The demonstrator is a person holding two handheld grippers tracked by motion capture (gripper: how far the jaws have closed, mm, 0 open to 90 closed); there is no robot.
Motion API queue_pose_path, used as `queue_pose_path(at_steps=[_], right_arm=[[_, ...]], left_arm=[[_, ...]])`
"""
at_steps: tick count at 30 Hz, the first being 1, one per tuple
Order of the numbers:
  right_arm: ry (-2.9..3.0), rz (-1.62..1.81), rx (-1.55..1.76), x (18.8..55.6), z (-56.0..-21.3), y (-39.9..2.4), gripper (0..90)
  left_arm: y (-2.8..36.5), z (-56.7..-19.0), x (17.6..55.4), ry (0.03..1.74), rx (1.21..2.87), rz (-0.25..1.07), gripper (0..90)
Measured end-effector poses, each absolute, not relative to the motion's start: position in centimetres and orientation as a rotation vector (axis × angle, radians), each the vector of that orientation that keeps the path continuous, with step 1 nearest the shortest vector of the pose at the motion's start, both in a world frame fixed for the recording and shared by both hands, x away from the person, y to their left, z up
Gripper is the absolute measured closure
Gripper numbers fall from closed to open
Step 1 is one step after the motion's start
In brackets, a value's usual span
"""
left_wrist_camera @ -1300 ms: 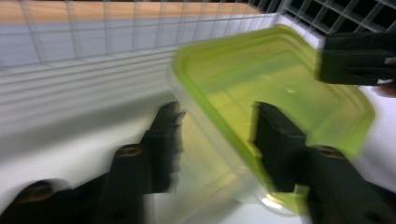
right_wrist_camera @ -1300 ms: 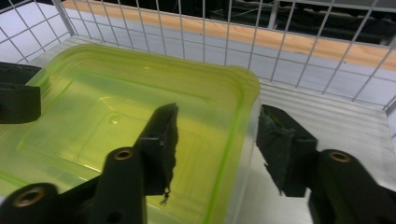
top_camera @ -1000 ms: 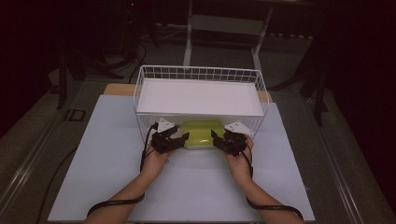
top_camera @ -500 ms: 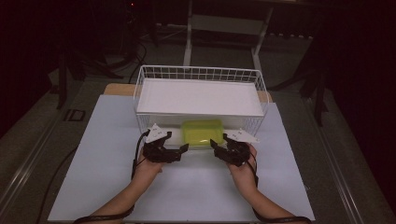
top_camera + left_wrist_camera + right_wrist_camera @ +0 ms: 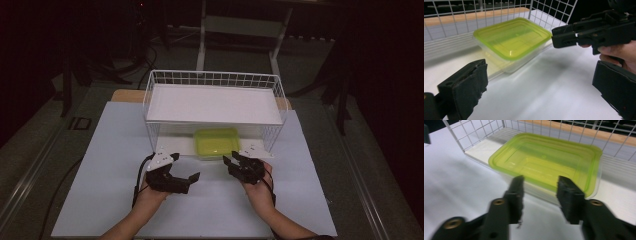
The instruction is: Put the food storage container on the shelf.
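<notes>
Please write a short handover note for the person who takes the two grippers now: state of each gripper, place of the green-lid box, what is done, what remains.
Left gripper: jaws wide open, have just been opening, nothing between them, on the table short of the rack.
Right gripper: jaws apart, have just been closing, nothing between them; near the box's front edge, not touching it.
Green-lid box: sits in the lower level of the white wire rack, at its open front, lid on.
Done: box appears placed and released.
Left: probably only to draw both hands clear.

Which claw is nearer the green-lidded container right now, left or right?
Right. The right claw sits open just off the container's near right corner; the left claw is open, farther back at its left.
</notes>
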State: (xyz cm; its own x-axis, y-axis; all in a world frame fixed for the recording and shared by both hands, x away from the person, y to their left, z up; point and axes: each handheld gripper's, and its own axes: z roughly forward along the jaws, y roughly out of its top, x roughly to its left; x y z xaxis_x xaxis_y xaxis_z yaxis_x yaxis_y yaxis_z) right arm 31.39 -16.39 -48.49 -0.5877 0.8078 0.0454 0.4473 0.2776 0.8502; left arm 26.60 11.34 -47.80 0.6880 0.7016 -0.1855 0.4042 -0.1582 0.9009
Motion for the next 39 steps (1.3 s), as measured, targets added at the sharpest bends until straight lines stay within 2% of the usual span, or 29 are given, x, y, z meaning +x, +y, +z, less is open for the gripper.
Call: queue_pose_path(at_steps=[3, 4, 12, 16, 31, 39], right_arm=[[2.148, 1.192, 1.137, 31.1, -48.7, -16.2, 85.4], [2.148, 1.188, 1.153, 31.1, -48.8, -16.3, 89.7], [2.210, 1.163, 1.150, 31.2, -49.6, -15.8, 89.9], [2.261, 1.115, 1.130, 32.0, -50.6, -14.9, 89.9], [2.257, 1.113, 1.184, 34.9, -51.5, -13.1, 89.7], [2.208, 1.136, 1.235, 36.7, -51.6, -12.8, 89.7]], left_arm=[[11.4, -48.1, 25.7, 0.868, 1.773, 0.329, 0.6], [11.5, -48.2, 25.6, 0.871, 1.773, 0.309, 0.6], [12.0, -49.5, 25.4, 0.887, 1.772, 0.277, 0.6], [11.8, -50.1, 25.4, 0.843, 1.779, 0.258, 0.6], [11.8, -50.0, 25.2, 0.846, 1.781, 0.360, 0.6], [12.1, -50.0, 25.3, 0.862, 1.765, 0.362, 0.7]])
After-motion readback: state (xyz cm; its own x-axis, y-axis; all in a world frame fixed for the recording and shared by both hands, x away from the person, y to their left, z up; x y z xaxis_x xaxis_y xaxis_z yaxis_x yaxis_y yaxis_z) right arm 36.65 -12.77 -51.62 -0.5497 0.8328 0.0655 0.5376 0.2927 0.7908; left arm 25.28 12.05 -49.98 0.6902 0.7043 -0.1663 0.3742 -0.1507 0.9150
